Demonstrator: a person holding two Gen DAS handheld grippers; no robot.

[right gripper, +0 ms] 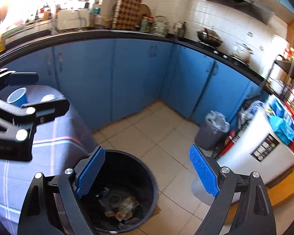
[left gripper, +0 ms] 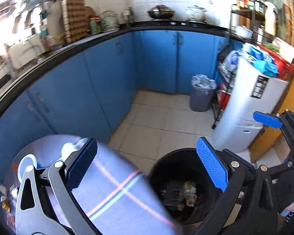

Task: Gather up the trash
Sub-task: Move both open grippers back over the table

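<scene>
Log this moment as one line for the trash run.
left gripper: open, empty | right gripper: open, empty | black bin: on floor, food scraps inside | table: blue cup on it

Trash (right gripper: 123, 205) in bin (right gripper: 147, 168) beside table (right gripper: 58, 143)

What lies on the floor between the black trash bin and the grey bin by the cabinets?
Nothing: between the black trash bin and the grey bin the tiled floor is bare. The right wrist view shows it best.
</scene>
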